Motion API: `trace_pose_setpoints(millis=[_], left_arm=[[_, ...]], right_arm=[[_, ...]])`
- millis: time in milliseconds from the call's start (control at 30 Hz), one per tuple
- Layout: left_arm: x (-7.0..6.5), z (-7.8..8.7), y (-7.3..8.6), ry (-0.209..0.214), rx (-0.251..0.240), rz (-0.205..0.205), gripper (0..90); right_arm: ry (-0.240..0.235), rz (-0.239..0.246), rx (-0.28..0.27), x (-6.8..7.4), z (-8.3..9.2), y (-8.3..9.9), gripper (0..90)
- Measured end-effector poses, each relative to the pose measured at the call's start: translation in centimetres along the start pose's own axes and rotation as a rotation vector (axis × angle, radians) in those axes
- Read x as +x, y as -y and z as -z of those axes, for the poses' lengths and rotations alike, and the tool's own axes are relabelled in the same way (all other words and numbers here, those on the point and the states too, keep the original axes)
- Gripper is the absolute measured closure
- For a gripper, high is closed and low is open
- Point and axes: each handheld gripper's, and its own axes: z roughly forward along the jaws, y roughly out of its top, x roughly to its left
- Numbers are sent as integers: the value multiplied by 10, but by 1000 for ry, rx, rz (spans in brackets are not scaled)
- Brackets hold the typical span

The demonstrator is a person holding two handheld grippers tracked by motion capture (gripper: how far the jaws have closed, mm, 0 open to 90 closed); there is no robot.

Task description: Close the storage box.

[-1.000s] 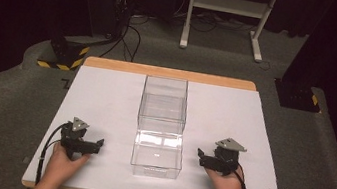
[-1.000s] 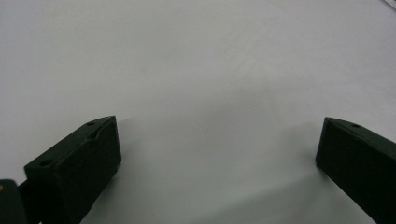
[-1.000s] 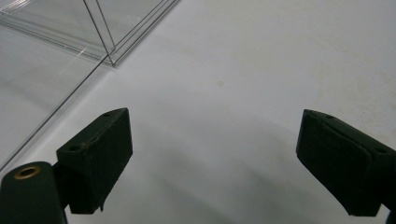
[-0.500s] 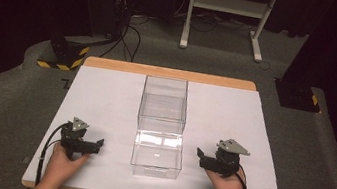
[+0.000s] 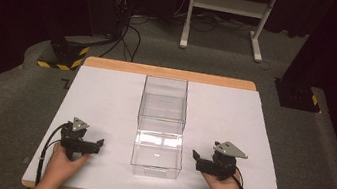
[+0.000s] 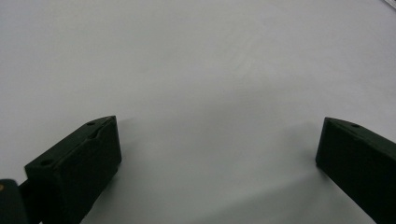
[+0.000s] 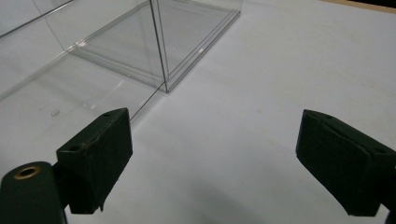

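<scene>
Centrally on the white sheet point(image 5: 105, 95) stand two clear boxes end to end, the far box point(image 5: 164, 101) and the near box point(image 5: 158, 151), touching or all but touching where they meet; together they form one long shape whose long axis runs straight away from the person, toward the far edge of the table point(image 5: 169, 73). The near box lies between the two tongs. The left gripper point(image 5: 93, 146) rests on the sheet to the left of it, jaws pointing inward toward its left wall, and the right gripper point(image 5: 196, 158) rests to the right, jaws pointing inward toward its right wall. So each tong faces a long side of the near box, not an end.

The right gripper looks a little nearer to the box than the left, though both stand apart from it with bare sheet between. In the right gripper view the clear wall of the near box point(image 7: 70, 70) rises just beyond and to the left of the spread jaws. The left gripper view shows bare sheet point(image 6: 196, 70) ahead of its jaws.

Both tongs are spread wide and hold nothing.

Judging from this layout, the coming move would be an inward reach from either side onto the near box's walls.

Compared with the earlier frames, nothing tells apart: hands, grippers and boxes sit in the same places.
</scene>
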Motion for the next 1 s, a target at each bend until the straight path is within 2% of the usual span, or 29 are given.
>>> trace_pose_setpoints(millis=[133, 567, 1000], left_arm=[[0, 0, 0, 0, 0, 0, 3], [0, 0, 0, 1, 0, 1, 3], [0, 0, 0, 0, 1, 1, 3]], right_arm=[[-12, 24, -3, 3, 2, 0, 110], [-40, 34, -99, 13, 24, -9, 110], [-52, 44, -135, 19, 33, -14, 109]])
